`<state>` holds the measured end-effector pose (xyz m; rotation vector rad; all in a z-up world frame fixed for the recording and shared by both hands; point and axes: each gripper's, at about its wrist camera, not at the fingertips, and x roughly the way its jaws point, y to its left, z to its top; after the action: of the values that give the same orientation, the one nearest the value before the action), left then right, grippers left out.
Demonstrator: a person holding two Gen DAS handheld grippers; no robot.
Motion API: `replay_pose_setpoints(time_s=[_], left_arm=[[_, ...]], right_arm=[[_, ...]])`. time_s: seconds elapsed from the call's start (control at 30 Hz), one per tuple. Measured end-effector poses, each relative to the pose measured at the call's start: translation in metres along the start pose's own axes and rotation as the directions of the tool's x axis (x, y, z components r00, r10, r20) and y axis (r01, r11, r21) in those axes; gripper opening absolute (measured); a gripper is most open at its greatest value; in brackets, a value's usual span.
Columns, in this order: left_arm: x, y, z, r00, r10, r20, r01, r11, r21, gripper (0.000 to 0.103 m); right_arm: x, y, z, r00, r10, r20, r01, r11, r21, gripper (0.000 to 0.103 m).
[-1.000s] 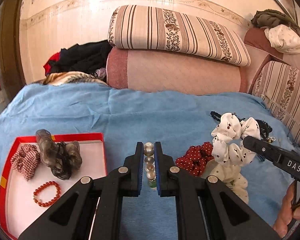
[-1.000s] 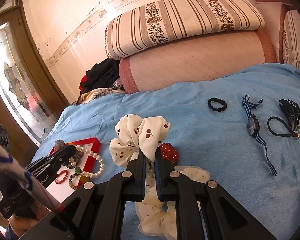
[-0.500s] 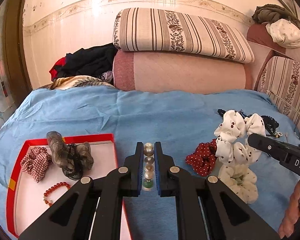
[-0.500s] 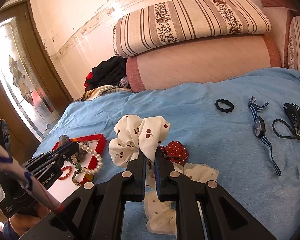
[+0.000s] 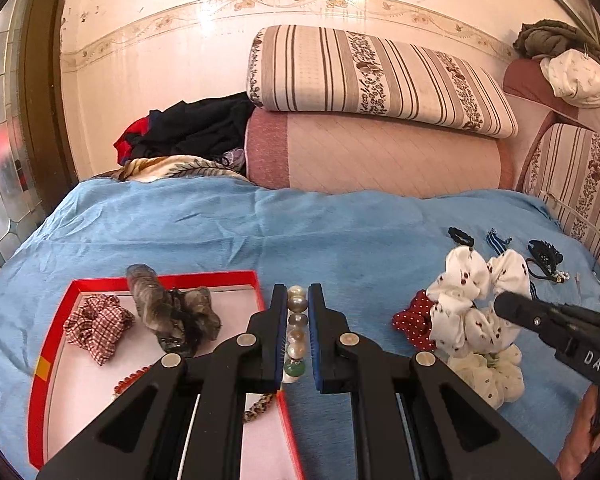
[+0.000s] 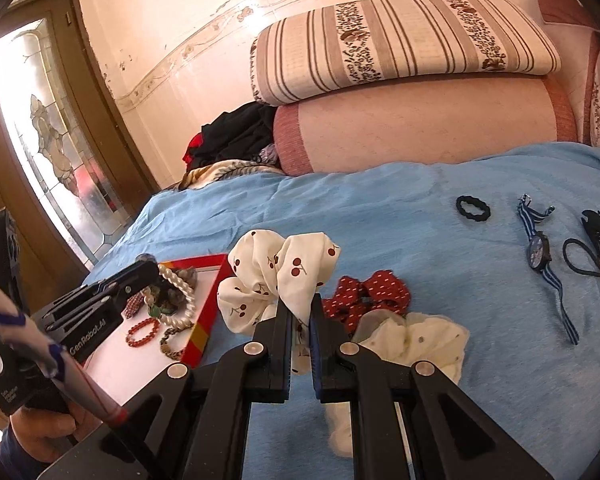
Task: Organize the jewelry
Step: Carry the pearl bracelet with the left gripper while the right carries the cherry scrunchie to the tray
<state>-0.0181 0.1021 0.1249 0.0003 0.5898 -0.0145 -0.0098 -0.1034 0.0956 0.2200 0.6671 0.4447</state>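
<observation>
Lower left: red-rimmed white tray [image 5: 46,360] on blue bedspread [image 5: 260,236], holding brown gauze scrunchie [image 5: 168,312], checked scrunchie [image 5: 98,322], red bead bracelet [image 6: 142,332]. Left gripper [image 5: 298,300] clamped on pearl bracelet [image 5: 296,320] over tray's edge; right gripper [image 6: 299,312] pinching cherry-print white scrunchie [image 6: 278,276], centre frame.

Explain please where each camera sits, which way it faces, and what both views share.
Left wrist: on the left gripper, looking along its fingers, shut on a pearl bracelet, over the red tray.
Right wrist: on the right gripper, facing the blue bedspread; a hand shows.
Shared: the cherry-print scrunchie, the tray, the striped cushion.
</observation>
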Motion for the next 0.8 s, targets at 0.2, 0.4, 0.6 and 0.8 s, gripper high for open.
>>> replay_pose_setpoints(time_s=[0.2,0.4,0.6,0.8], left_arm=[[-0.010,0.015,-0.001,1.000,0.003,0.008,-0.003,1.000,-0.015,0.010],[-0.019,0.031,0.000,1.000,0.007,0.018,-0.006,0.999,-0.035,0.010],[-0.028,0.046,0.002,0.999,0.013,0.033,-0.010,0.998,-0.063,0.010],[-0.036,0.062,0.006,0.999,0.017,0.047,-0.012,0.995,-0.095,0.010]], right_arm=[[-0.004,0.020,-0.003,1.000,0.010,0.003,-0.010,1.000,-0.012,0.009],[-0.006,0.045,-0.011,1.000,0.020,0.005,-0.020,1.000,-0.019,0.009],[-0.003,0.058,-0.020,0.999,0.036,-0.022,-0.036,0.999,0.012,0.009],[-0.003,0.076,-0.020,0.998,0.049,-0.037,-0.048,0.998,0.034,0.009]])
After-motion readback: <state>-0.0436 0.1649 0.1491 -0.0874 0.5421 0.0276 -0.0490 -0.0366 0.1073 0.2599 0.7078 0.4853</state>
